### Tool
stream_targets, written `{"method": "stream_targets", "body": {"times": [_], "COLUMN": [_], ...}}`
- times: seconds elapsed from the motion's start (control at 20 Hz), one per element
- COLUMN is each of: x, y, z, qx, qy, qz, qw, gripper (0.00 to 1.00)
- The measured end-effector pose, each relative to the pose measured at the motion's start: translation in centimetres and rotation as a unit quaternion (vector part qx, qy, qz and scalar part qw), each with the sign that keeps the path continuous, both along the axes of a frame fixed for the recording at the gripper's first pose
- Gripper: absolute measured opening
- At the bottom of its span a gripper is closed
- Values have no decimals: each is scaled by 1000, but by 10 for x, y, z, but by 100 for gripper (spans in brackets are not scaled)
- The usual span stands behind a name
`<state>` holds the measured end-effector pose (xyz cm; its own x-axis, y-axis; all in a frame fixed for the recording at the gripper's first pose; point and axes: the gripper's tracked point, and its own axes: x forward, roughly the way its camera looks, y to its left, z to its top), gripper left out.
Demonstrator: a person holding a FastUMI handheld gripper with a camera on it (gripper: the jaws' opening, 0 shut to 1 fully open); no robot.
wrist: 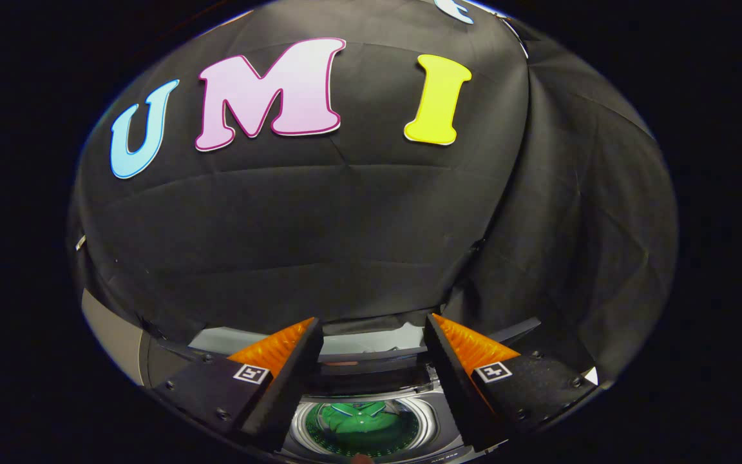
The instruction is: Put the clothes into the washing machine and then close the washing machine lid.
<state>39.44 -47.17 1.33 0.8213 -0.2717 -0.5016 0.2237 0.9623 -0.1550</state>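
While my hand-held gripper [371, 335] hangs wide open and empty, the soft green garment [361, 426] lies inside the round steel washing-machine drum [424, 425] below; the raised dark lid [371, 354], rigid and light, I'd take by its front edge.

one washing machine [435, 422], one green garment [361, 425], two parted fingers [281, 370]

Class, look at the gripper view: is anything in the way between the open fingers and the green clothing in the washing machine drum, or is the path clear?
Nothing visible blocks it. The gripper is open with nothing between its fingers, and the green clothing already lies inside the drum of the washing machine, seen below through the gap. The drum opening is uncovered.
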Motion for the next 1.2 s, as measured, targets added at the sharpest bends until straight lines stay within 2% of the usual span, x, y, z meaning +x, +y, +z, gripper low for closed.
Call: {"method": "stream_targets", "body": {"times": [1.2], "x": [-66], "y": [2], "z": [-5], "qx": [-5], "qy": [-37], "qz": [2], "qw": [999], "gripper": [100]}}
